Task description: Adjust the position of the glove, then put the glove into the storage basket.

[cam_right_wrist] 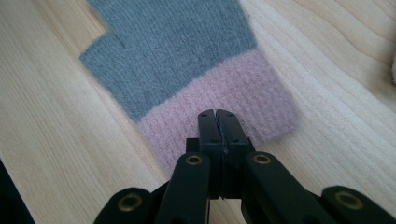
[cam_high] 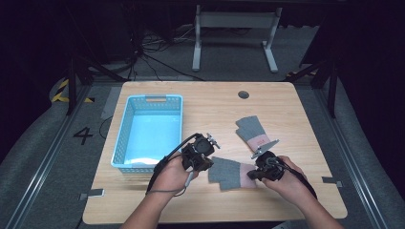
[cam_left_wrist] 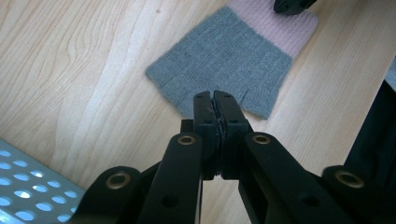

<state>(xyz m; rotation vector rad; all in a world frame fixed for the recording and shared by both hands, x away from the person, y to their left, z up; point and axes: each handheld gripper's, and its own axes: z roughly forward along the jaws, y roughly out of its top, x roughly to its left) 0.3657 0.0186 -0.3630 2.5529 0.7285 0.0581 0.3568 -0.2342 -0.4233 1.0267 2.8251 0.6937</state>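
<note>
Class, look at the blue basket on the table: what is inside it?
The blue basket shows a bare pale floor with nothing lying in it. Its near inside corner is hidden behind the front wall and the left hand-held gripper.

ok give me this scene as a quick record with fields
surface: wooden table
near glove: grey, pink cuff, flat
left hand-held gripper: jaws shut at the glove's finger edge
right hand-held gripper: jaws shut at the pink cuff
far glove: lying apart, untouched
basket: blue, left of the gloves
</note>
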